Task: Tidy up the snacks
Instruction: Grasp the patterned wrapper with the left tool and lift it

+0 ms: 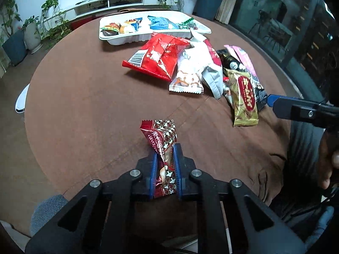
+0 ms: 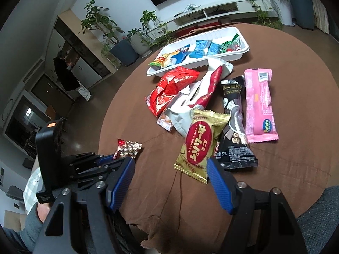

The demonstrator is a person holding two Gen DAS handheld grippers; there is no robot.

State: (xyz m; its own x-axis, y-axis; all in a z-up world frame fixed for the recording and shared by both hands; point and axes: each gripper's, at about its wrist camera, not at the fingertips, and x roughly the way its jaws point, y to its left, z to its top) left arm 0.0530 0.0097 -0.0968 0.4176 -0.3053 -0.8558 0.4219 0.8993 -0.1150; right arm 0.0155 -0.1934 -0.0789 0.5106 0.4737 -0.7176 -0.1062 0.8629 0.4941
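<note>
My left gripper (image 1: pixel 166 148) is shut on a small red-brown patterned snack packet (image 1: pixel 162 135), which stands up between its blue pads just above the brown table (image 1: pixel 84 105). The right wrist view shows the same packet (image 2: pixel 128 148) at the left. My right gripper (image 2: pixel 169 163) is open over the near end of a gold packet (image 2: pixel 201 144), with nothing between its pads. A red bag (image 2: pixel 169 89), a white-silver bag (image 2: pixel 190 105), a black packet (image 2: pixel 235 127) and a pink packet (image 2: pixel 258 105) lie in a pile. Beyond it, a white tray (image 2: pixel 211 61) holds several snacks.
The tablecloth is wrinkled near the front edge (image 2: pixel 169 222). The round table's edge curves close on the left (image 1: pixel 29 97). Potted plants (image 1: pixel 31 33) and a low white cabinet (image 1: pixel 127 2) stand behind the table. A person (image 2: pixel 64 74) stands far off at the left.
</note>
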